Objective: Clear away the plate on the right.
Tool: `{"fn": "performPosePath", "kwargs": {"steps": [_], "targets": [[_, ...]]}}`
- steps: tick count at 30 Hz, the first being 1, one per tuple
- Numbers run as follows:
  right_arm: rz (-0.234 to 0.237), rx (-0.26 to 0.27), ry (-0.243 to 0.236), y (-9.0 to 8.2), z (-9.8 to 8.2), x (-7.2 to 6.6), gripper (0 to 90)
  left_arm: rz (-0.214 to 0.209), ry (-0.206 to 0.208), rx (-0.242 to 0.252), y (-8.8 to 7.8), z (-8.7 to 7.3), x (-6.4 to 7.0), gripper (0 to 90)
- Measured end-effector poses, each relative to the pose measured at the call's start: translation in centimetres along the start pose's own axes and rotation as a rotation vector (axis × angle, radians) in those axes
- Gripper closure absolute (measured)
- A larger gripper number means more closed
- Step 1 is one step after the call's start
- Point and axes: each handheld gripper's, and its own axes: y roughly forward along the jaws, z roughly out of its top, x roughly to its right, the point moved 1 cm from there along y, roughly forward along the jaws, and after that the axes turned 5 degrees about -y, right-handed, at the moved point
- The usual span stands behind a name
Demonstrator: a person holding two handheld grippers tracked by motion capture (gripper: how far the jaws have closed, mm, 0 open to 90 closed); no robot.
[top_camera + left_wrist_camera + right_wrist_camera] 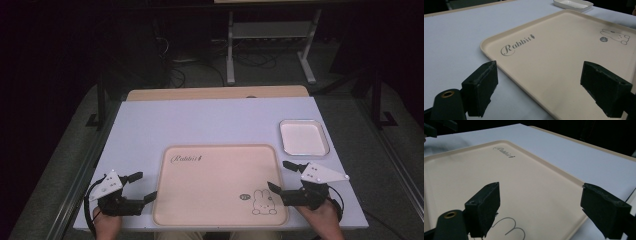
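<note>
Beige tray (220, 185) sits flat on worktop (200, 120), nothing loaded. Left claw (140, 187) and right claw (282, 177) flank its near corners, both released, staged to grab the rim

Rabbit drawing (511, 230): in the right gripper view, cut off by the bottom edge; just the ear loops show.
White dish (573, 4): in the left gripper view, cropped by the top edge.
Small round mark (244, 196): beside the rabbit in the high view, too small to read.
Person's hands (322, 220): cut off at the bottom edge of the high view.
</note>
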Motion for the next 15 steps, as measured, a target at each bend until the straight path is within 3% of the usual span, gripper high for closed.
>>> {"fn": "performPosePath", "kwargs": {"steps": [15], "targets": [[0.021, 0.005, 0.000, -0.20, 0.02, 0.01, 14.7, -0.005, 0.009, 0.000, -0.05, -0.03, 0.03, 14.0]]}}
